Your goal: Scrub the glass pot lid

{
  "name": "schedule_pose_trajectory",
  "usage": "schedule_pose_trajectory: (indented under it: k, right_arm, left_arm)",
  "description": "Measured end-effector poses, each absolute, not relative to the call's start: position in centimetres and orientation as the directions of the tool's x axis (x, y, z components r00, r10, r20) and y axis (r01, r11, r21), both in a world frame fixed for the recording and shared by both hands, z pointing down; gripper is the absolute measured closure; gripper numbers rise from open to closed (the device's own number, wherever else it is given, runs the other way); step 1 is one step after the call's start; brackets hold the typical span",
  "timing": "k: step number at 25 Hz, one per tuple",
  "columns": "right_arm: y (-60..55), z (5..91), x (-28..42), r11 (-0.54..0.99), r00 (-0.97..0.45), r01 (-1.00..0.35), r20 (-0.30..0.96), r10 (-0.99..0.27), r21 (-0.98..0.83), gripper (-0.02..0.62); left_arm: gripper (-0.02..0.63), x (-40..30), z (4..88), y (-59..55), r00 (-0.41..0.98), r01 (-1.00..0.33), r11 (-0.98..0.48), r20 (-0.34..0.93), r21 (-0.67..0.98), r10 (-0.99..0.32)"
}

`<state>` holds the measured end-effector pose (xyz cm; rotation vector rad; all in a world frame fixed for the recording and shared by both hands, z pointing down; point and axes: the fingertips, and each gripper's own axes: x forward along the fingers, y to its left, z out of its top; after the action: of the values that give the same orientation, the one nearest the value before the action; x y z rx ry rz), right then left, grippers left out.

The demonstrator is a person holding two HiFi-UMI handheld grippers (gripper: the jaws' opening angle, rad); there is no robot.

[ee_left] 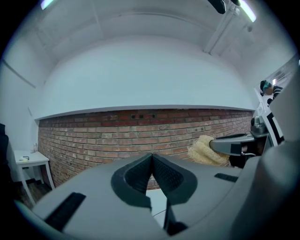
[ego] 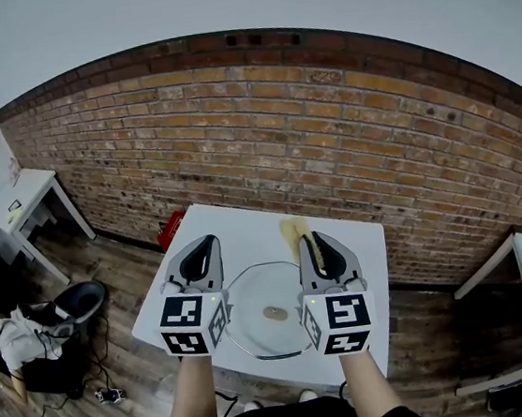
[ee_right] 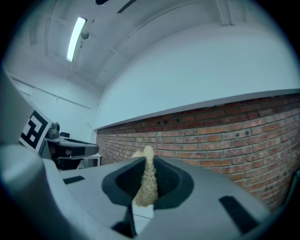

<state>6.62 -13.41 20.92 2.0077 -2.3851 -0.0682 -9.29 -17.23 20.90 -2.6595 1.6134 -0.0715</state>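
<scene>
Right tongs (ee_right: pixel 150 161) hide most of the scrubber (ee_right: pixel 146 190).

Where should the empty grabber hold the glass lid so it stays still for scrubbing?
Probably the knob in the middle of the lid, coming straight down from above. The lid lies flat on the table, so its thin rim gives the jaws little to pinch, while the knob appears to stick up. The left gripper, shut and empty, would have to open first.

Glass lid (ego: pixel 256 334) flat on table (ego: pixel 244 222), knob (ego: pixel 275 313) up; scrubber (ee_right: pixel 149 180) in right tool (ego: pixel 316 243).
</scene>
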Motion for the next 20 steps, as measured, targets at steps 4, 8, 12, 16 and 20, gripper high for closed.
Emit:
schedule_pose_trajectory:
  k: [4, 8, 12, 16, 20]
  right_arm:
    - [-13.41, 21.20, 6.59, 0.170, -0.171, -0.984, -0.009, -0.985, 0.049, 0.540]
    - [-13.87, 21.21, 6.75, 0.173, -0.174, -0.984, -0.007, -0.985, 0.049, 0.540]
    - [-13.88, 21.43, 6.85, 0.174, -0.174, -0.984, -0.003, -0.985, 0.045, 0.540]
    - [-14.05, 21.49, 6.92, 0.175, -0.175, -0.984, -0.003, -0.984, 0.044, 0.540]
    - [-14.21, 21.49, 7.10, 0.177, -0.177, -0.983, -0.002, -0.984, 0.040, 0.540]
  left_arm:
    - [0.594, -9.47, 21.18, -17.20, 0.455, -0.889, -0.455, 0.026, -0.051, -0.890]
    - [0.594, -9.34, 21.29, -17.63, 0.455, -0.889, -0.456, 0.032, -0.048, -0.890]
    - [0.594, -9.38, 21.59, -17.57, 0.451, -0.890, -0.453, 0.039, -0.046, -0.892]
    - [0.594, -9.38, 21.69, -17.69, 0.450, -0.891, -0.452, 0.042, -0.047, -0.892]
    - [0.594, -9.32, 21.68, -17.75, 0.446, -0.893, -0.448, 0.043, -0.048, -0.894]
